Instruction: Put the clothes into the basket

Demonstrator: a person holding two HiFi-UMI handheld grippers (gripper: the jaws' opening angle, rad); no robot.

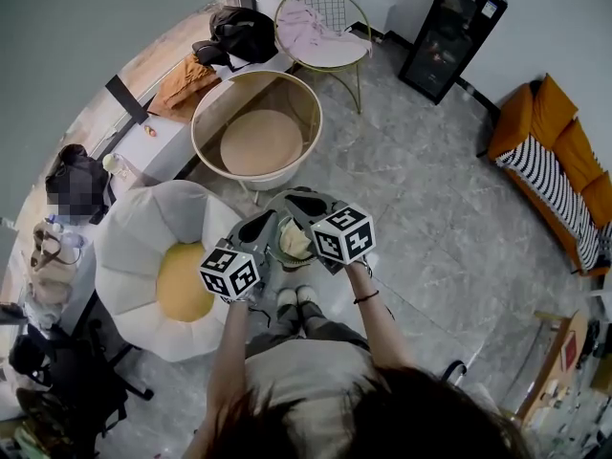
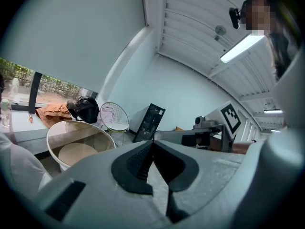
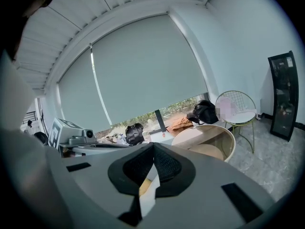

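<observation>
The round basket [image 1: 195, 128] with a tan bottom stands on the floor ahead of me, also in the left gripper view [image 2: 56, 133] and the right gripper view [image 3: 229, 130]. My right gripper [image 1: 298, 202] [image 3: 153, 144] is shut, and a cream cloth [image 1: 295, 242] [image 3: 148, 194] hangs under its tips. My left gripper [image 1: 268, 220] [image 2: 152, 142] sits just left of it, its jaws together with nothing between them. Both are short of the basket. An orange garment [image 1: 182, 82] lies on the window ledge. A pink garment [image 1: 306, 22] lies on the wire chair.
A white flower-shaped seat with a yellow middle [image 1: 177, 280] stands at my left. A black bag [image 1: 244, 32] rests beside the orange garment. A black cabinet [image 1: 449, 32] and an orange sofa [image 1: 550, 146] stand to the right. Grey tiled floor [image 1: 421, 208] spreads between them.
</observation>
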